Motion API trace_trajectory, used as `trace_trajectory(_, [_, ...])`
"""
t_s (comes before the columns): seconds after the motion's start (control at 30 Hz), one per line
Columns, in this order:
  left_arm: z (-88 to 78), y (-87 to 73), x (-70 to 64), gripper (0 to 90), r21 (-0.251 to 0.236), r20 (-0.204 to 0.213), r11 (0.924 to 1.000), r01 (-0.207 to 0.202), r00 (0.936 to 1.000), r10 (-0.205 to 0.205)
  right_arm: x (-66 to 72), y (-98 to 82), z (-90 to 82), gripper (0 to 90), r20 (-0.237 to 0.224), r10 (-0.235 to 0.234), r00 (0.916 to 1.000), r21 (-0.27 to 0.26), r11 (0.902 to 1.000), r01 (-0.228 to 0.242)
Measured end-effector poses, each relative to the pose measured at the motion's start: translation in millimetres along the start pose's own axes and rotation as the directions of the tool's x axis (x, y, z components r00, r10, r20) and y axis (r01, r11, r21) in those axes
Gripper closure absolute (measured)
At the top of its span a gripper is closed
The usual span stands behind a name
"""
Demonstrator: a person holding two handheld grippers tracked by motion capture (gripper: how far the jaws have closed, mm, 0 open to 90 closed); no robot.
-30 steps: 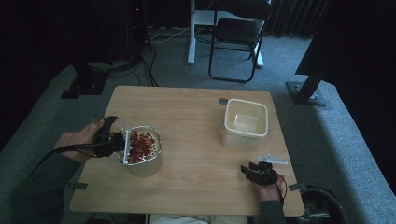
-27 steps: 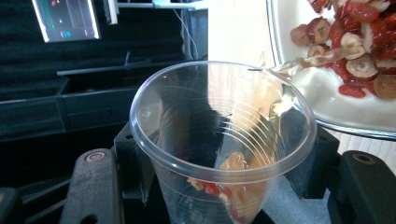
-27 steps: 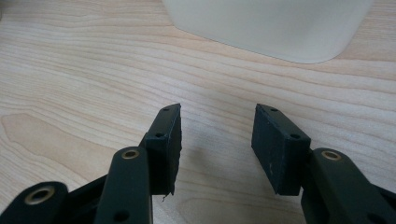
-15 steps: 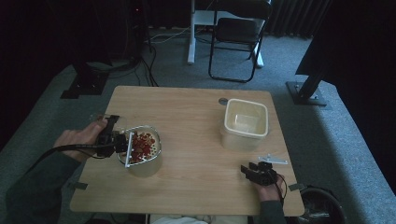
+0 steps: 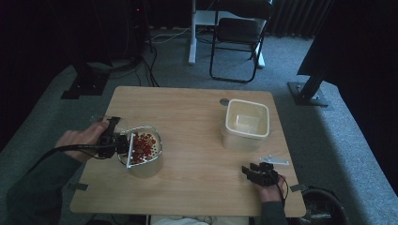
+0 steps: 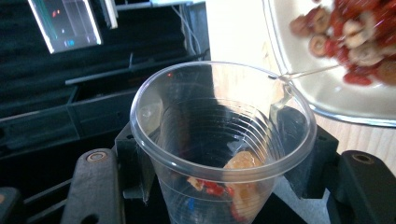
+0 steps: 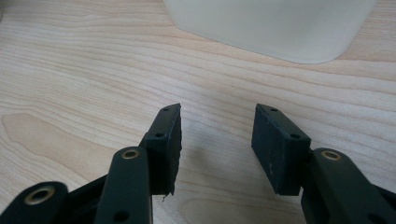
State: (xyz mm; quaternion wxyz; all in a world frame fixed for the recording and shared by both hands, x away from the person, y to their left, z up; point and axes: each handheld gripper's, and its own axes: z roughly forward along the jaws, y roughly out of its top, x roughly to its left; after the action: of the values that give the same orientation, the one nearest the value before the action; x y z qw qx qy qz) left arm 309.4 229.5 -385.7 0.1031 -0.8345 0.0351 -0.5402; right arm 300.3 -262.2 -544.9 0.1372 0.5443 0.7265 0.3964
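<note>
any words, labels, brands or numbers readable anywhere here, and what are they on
None can be read.
Clear plastic cup held by the left gripper: no print visible.
Container of red and pale pieces and the empty white container: no label visible.
Lit screen behind the cup: coloured marks, too small and blurred to read.
Small white item on the table near the right gripper: too small to tell if it carries text.

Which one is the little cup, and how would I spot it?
Find the wooden table, then its left side, beside the tub of red bits. The left gripper squeezes a clear plastic cup. It's see-through with a few pieces inside, while the empty tub is cream.
</note>
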Motion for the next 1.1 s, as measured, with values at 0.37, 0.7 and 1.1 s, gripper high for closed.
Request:
trace_trajectory(0.37, [-1.6,0.3,0.0,37.6,0.005,-0.021,0.9998,-0.020,0.9996,0.020,0.1,0.0,0.2,52.0,-0.003,0.001,1.0000,0.000,1.0000,-0.001])
trace_trajectory(0.7, [-3.9,3.2,0.2,37.6,0.018,-0.072,0.9973,-0.071,0.9948,0.072,0.1,0.1,0.2,52.0,-0.003,0.001,1.0000,0.000,1.0000,-0.001])
trace_trajectory(1.1, [-3.5,8.6,-4.8,37.6,0.032,-0.088,0.9887,-0.147,0.9850,0.149,0.0,0.0,0.2,52.0,-0.004,0.001,1.0000,-0.001,1.0000,-0.001])
